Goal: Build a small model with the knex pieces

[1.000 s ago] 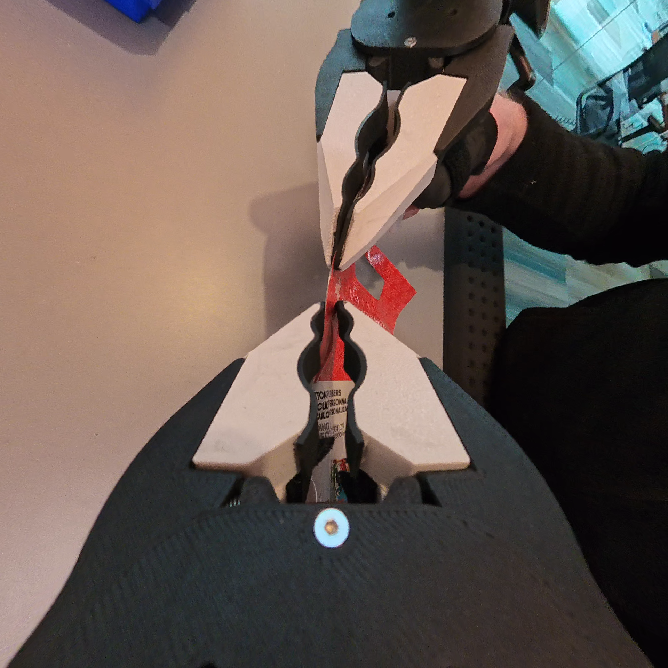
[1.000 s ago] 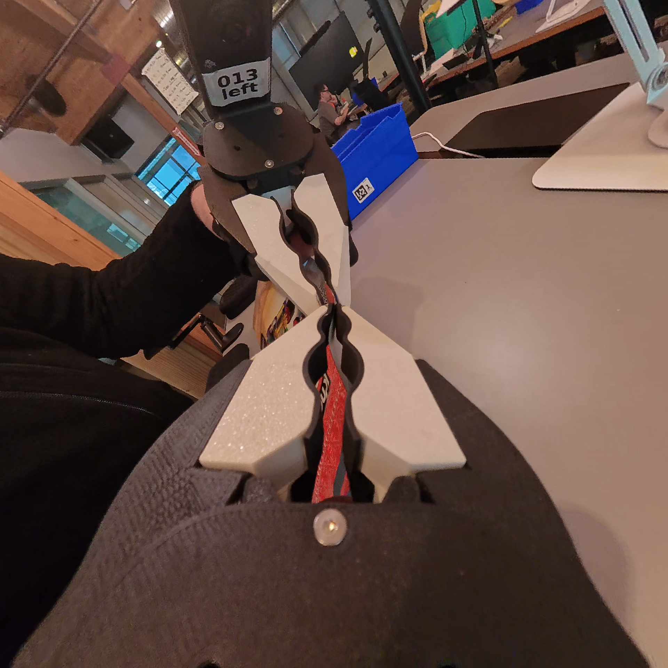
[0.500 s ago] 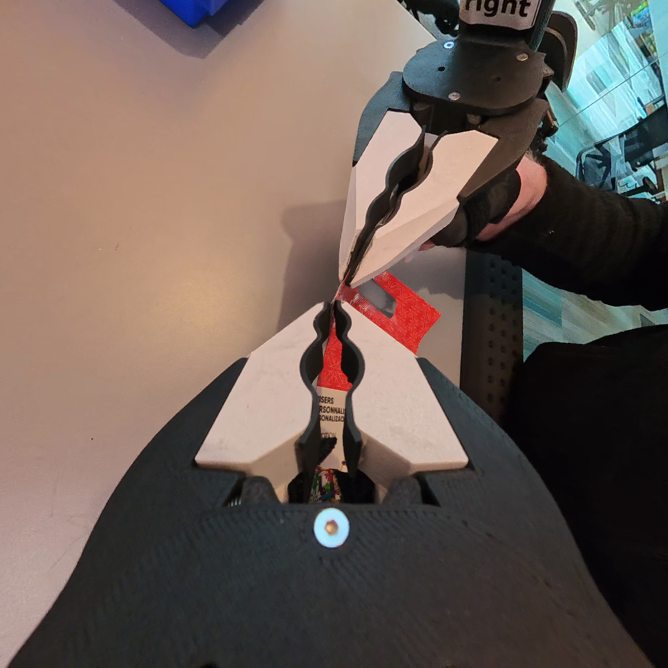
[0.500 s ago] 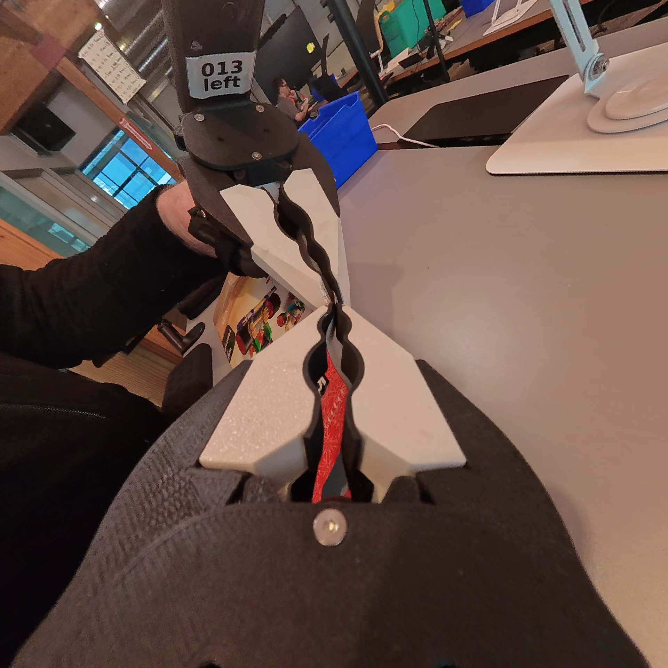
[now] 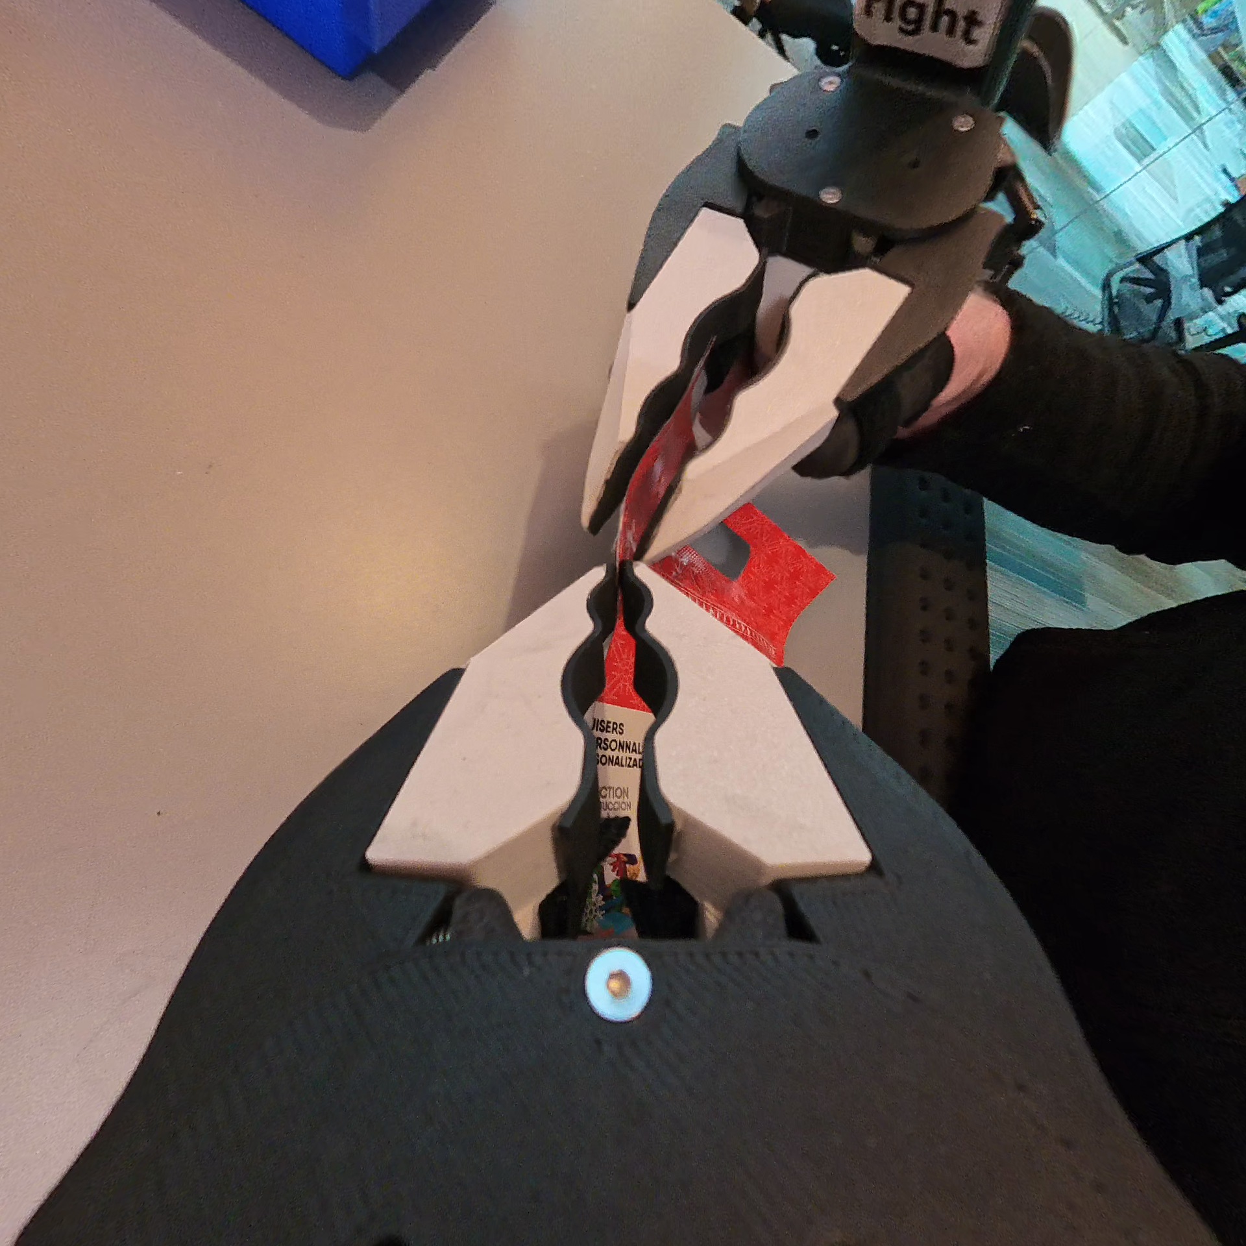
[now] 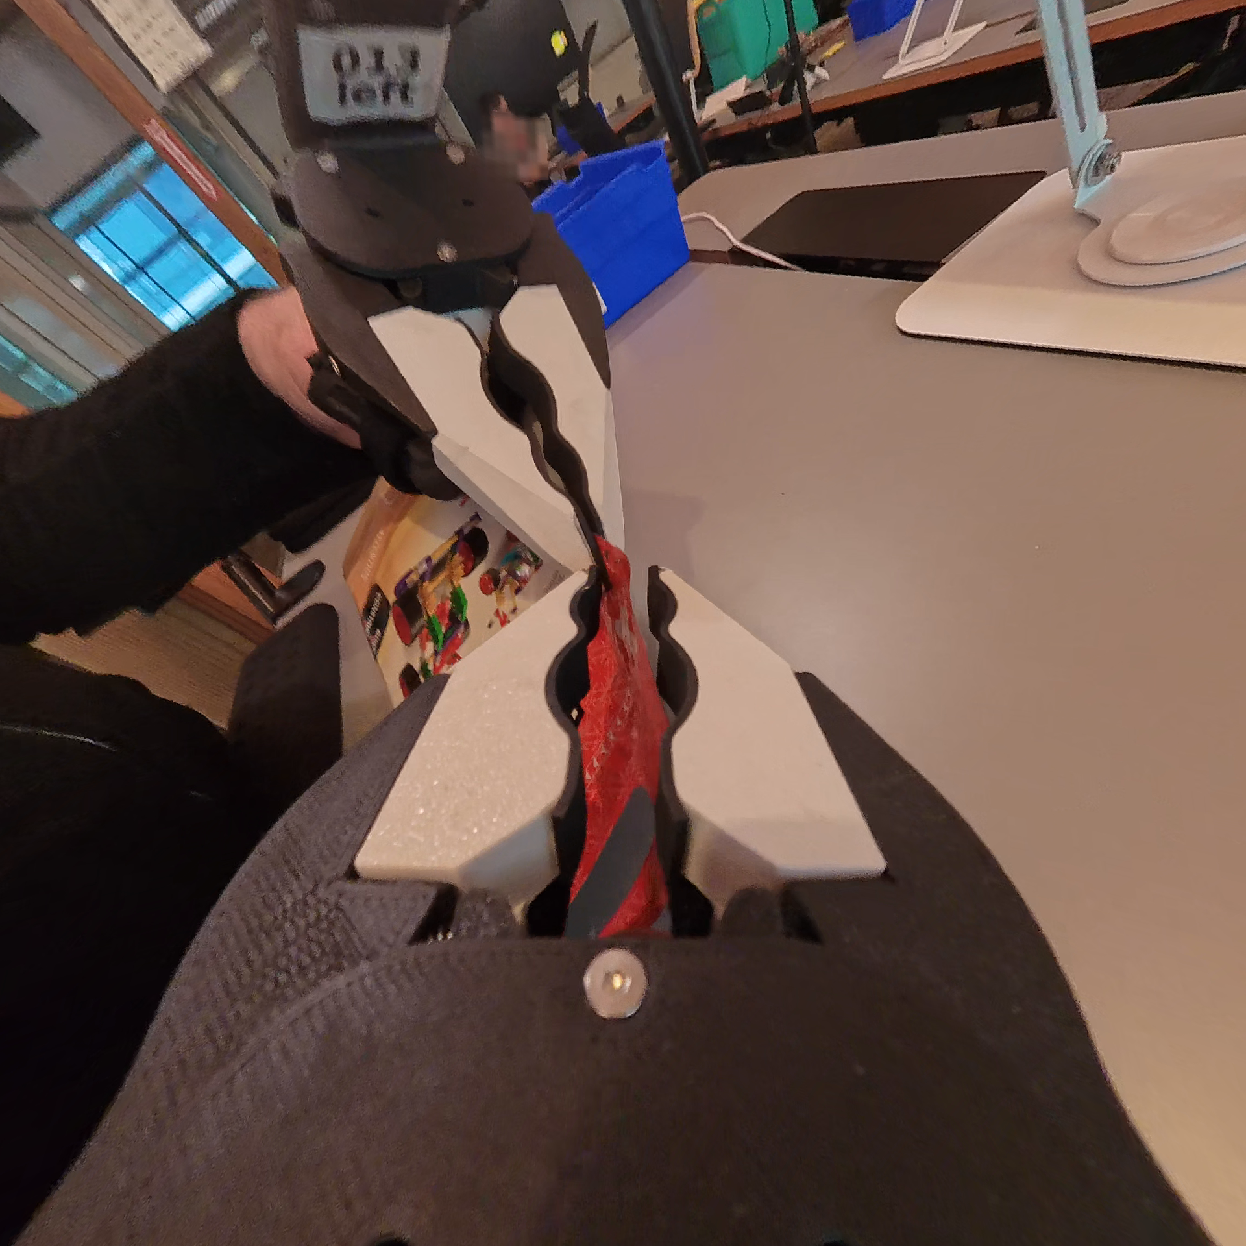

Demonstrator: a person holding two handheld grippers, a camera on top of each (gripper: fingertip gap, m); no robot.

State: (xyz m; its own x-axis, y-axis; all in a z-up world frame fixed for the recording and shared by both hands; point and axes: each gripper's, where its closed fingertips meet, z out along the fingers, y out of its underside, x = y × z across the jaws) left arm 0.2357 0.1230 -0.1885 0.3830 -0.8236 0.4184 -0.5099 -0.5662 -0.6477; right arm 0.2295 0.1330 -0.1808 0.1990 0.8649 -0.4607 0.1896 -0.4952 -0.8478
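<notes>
Only the left wrist view shows the red packet's (image 5: pixel 748 593) hang tab beside the left gripper (image 5: pixel 619 573), which is clamped on it. The right gripper (image 6: pixel 620 573) is parted slightly around it, above the table (image 6: pixel 944 539).

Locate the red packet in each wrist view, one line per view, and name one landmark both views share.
Left wrist view: the red packet sits centre, clamped in the left gripper, its top between the right gripper's parted fingers.
Right wrist view: the red packet sits centre, between this gripper's fingers.
Shared landmark: blue bin on the grey table.
</notes>
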